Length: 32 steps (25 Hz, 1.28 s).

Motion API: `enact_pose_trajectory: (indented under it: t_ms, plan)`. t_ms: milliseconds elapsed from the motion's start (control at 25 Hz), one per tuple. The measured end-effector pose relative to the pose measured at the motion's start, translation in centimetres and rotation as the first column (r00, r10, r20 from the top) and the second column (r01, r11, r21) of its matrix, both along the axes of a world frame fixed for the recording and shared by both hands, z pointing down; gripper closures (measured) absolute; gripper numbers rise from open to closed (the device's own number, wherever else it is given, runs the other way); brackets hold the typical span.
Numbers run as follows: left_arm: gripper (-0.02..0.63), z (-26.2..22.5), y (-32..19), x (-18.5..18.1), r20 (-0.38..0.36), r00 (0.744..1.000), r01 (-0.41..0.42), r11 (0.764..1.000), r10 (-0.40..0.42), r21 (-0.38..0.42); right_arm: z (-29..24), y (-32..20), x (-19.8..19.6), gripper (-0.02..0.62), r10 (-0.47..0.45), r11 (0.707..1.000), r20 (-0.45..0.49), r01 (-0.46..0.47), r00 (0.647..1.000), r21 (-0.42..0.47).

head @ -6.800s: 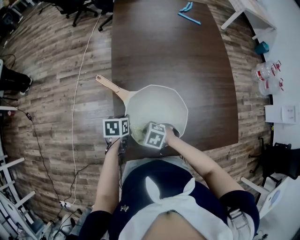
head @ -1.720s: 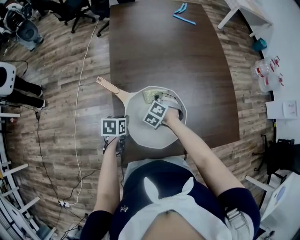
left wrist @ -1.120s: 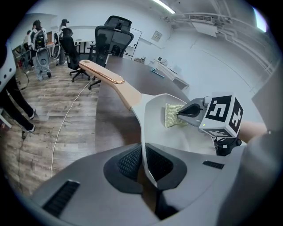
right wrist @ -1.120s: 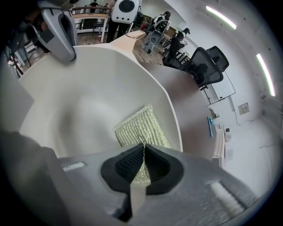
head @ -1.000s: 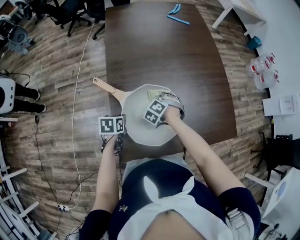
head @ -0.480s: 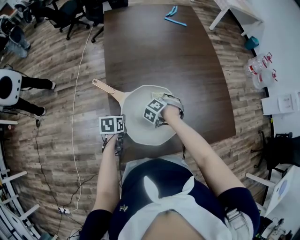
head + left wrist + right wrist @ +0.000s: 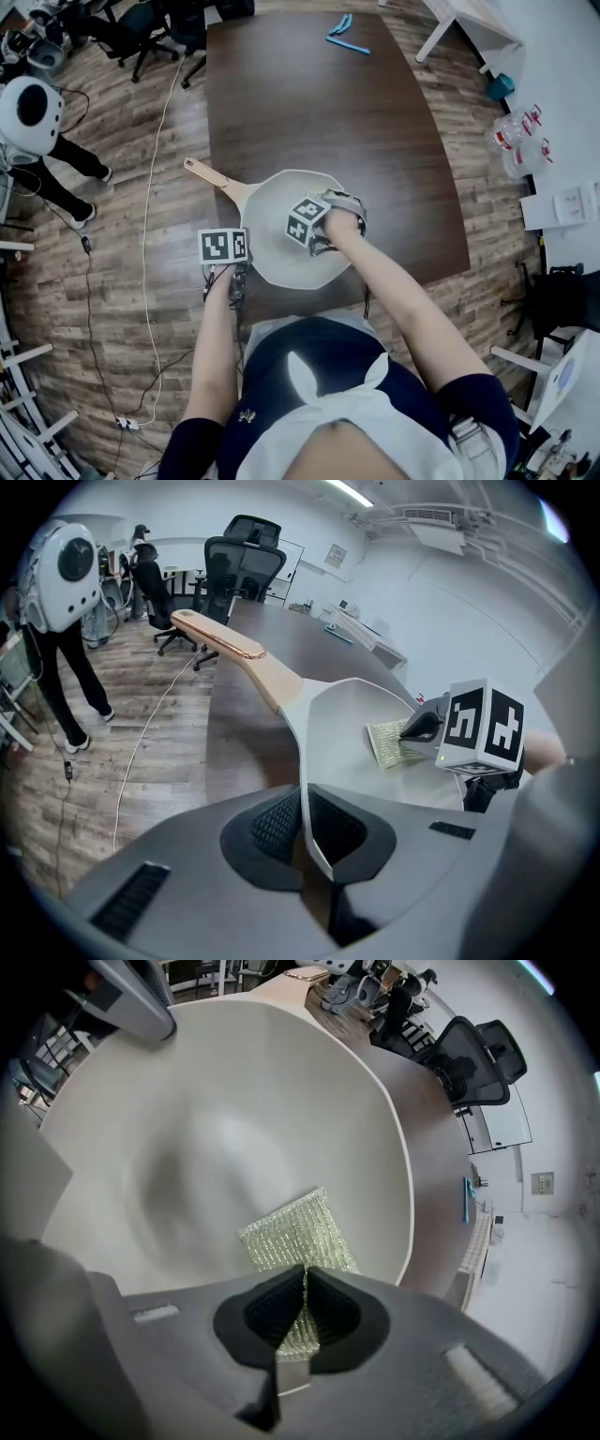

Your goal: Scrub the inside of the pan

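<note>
- While the person leans over a dark wooden table (image 7: 328, 112), a pale cream pan (image 7: 272, 239) sits on the table's near edge, just in front of the person's body.
- The pan's tan handle (image 7: 211, 176) points away to the left, its end reaching past the table's side and over the wood-plank floor (image 7: 112, 300).
- The left gripper (image 7: 305, 829) is clenched on the pan's near rim. In the left gripper view the thin pale wall stands upright between the two dark pads, pinched from both sides.
- The right gripper (image 7: 302, 1314) reaches down into the pan, grasping a yellow-green mesh scrubbing pad (image 7: 298, 1232). One end of the pad is nipped between the closed jaws. The rest lies flat against the pan's inside, close to its wall.
- From the left gripper view, the pad shows as a small square on the pan's inside, touching the right gripper.
- At the table's far end lie thin blue items (image 7: 347, 37), well apart from the pan.
- A person in dark trousers (image 7: 56, 164) stands on the floor at upper left, a white cable (image 7: 150, 206) trails along the boards, and black office chairs (image 7: 246, 555) stand beyond the table.
</note>
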<state>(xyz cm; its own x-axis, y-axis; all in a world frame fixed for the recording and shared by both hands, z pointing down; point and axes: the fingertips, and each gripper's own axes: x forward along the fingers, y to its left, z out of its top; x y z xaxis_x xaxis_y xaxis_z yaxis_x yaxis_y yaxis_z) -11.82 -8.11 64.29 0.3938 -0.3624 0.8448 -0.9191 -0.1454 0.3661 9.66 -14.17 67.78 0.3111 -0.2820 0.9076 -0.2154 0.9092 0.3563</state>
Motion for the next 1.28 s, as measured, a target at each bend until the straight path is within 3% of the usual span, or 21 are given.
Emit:
enact_pose_trajectory:
  t_ms: [880, 1280]
  plan:
    - [0.591, 0.2, 0.3, -0.2, 0.014, 1.000, 0.023, 1.000, -0.023, -0.018, 0.6, 4.0, 1.9, 0.586, -0.068, 0.978, -0.201, 0.025, 0.977, -0.206]
    - [0.591, 0.2, 0.2, -0.3, 0.018, 0.999, 0.038, 0.999, -0.038, -0.019, 0.6, 5.6, 2.2, 0.586, -0.080, 0.969, -0.184, 0.033, 0.980, -0.247]
